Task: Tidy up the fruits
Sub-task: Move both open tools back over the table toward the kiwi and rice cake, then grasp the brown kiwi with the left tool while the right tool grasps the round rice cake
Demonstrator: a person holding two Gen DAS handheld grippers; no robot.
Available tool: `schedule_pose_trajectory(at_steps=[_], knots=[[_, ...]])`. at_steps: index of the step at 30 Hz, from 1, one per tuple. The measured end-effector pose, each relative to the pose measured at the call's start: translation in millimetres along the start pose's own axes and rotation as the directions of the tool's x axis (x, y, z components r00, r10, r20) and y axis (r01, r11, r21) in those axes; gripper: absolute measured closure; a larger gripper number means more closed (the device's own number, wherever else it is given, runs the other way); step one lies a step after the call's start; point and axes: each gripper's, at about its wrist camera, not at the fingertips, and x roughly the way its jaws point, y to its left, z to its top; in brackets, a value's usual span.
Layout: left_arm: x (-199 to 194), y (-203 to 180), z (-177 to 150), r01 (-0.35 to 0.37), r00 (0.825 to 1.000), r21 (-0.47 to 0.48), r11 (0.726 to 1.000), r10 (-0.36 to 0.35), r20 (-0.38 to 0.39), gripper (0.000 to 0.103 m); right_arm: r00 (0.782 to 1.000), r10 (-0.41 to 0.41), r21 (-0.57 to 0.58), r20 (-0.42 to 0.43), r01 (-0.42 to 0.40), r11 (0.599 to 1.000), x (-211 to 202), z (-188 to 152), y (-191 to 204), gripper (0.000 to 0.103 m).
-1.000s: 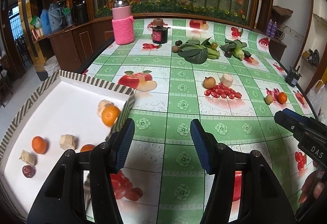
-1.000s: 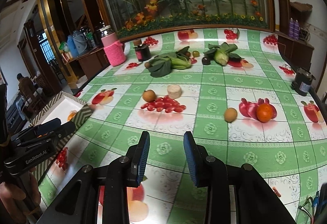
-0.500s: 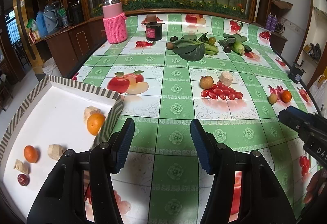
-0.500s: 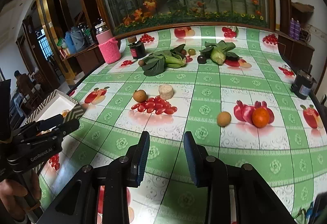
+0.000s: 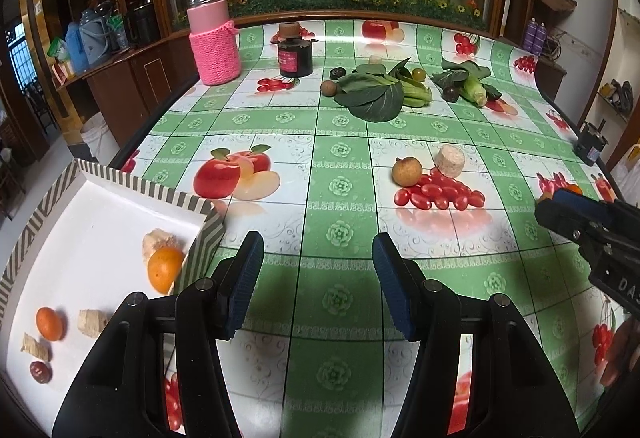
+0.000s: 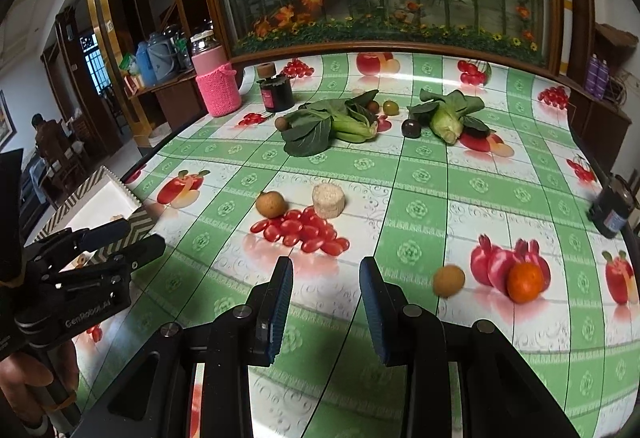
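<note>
Fruits lie loose on the table [image 6: 416,174]: brown fruit [image 6: 271,203] beside the cake piece [image 6: 328,200], orange [image 6: 525,282] near the right edge. Striped tray [image 5: 200,204] holds an orange piece [image 5: 165,269]. Left gripper [image 5: 318,270] and right gripper [image 6: 325,298] stand wide, empty. Leafy greens [image 6: 320,124] lie beyond.

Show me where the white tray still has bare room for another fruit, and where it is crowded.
The tray is bare across its far half, between the striped far wall and the big orange at the right wall. The near-left corner is crowded: small orange, a beige chunk and a dark red fruit lie close together.
</note>
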Motion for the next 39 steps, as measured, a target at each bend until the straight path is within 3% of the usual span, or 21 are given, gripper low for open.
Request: schedule_pose_trajectory(at_steps=[12,19,21,23,32,39], knots=[[23,-5,13,0.021,0.999,-0.025,0.999,-0.022,-0.033,0.046,0.993,0.070,-0.023,-0.096,-0.073,0.997,74,37,-8,0.069],[33,-13,21,0.032,0.998,-0.023,0.999,-0.033,-0.044,0.046,0.987,0.067,-0.059,-0.149,-0.076,0.995,112,48,-6,0.067],[37,-16,23,0.041,0.998,-0.023,0.999,-0.042,-0.050,0.046,0.988,0.073,-0.038,-0.135,-0.079,0.996,111,49,-11,0.073],[42,-19,26,0.058,0.996,-0.026,0.998,-0.059,-0.065,0.046,0.985,0.106,-0.016,-0.134,-0.109,0.994,107,48,-15,0.074],[68,-35,45,0.119,0.988,-0.035,0.992,-0.122,-0.090,0.046,0.996,0.074,0.039,-0.049,-0.072,0.997,55,30,-41,0.073],[90,-53,54,0.165,0.977,-0.006,0.986,-0.165,-0.132,0.046,0.992,0.112,0.066,-0.050,-0.109,0.992,58,26,-49,0.073]])
